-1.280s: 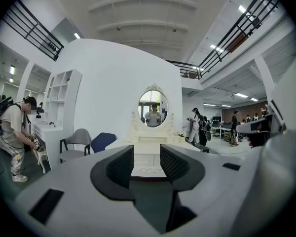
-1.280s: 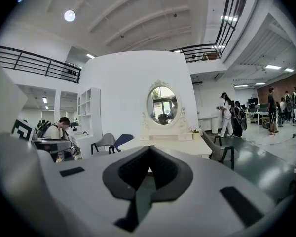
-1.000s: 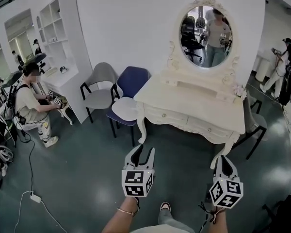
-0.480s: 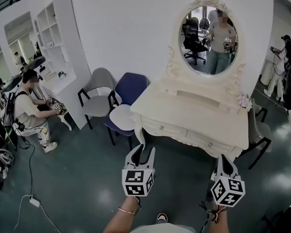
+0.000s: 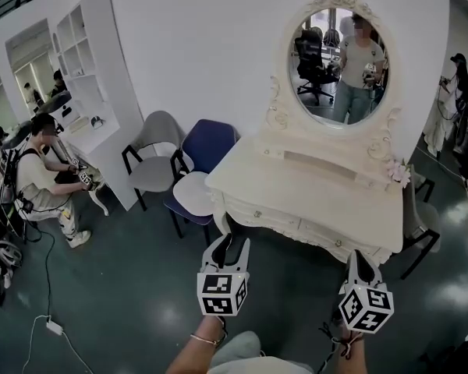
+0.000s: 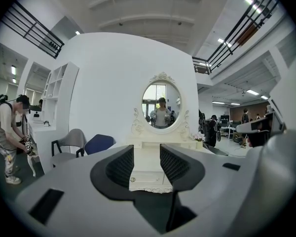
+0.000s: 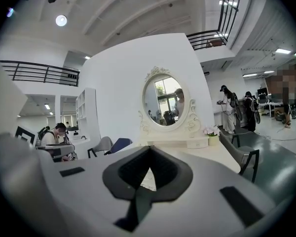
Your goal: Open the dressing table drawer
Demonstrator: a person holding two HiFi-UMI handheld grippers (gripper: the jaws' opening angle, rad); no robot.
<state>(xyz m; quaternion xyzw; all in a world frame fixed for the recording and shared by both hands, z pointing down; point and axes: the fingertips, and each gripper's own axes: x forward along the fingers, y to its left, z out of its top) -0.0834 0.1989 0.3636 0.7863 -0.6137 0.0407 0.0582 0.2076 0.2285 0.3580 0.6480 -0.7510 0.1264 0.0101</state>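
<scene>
The cream dressing table (image 5: 312,181) with an oval mirror (image 5: 339,57) stands ahead of me against the white wall. Its front holds two shut drawers: the left drawer (image 5: 257,213) and the right drawer (image 5: 339,240), each with a small knob. My left gripper (image 5: 232,241) hovers open just short of the left drawer, touching nothing. In the left gripper view the drawer front (image 6: 147,180) shows between the parted fingers of the left gripper (image 6: 147,154). My right gripper (image 5: 360,254) is shut and empty below the right drawer; the tips of the right gripper (image 7: 150,151) meet.
A grey chair (image 5: 157,142) and a blue chair (image 5: 210,140) stand left of the table, and a dark chair (image 5: 421,216) at its right. A white shelf unit (image 5: 93,76) and a seated person (image 5: 39,174) are far left. A cable (image 5: 53,327) lies on the floor.
The dressing table has drawn nearer and now sits just beyond both grippers. The grippers hold the same places in the view, the left still open, the right still shut.
</scene>
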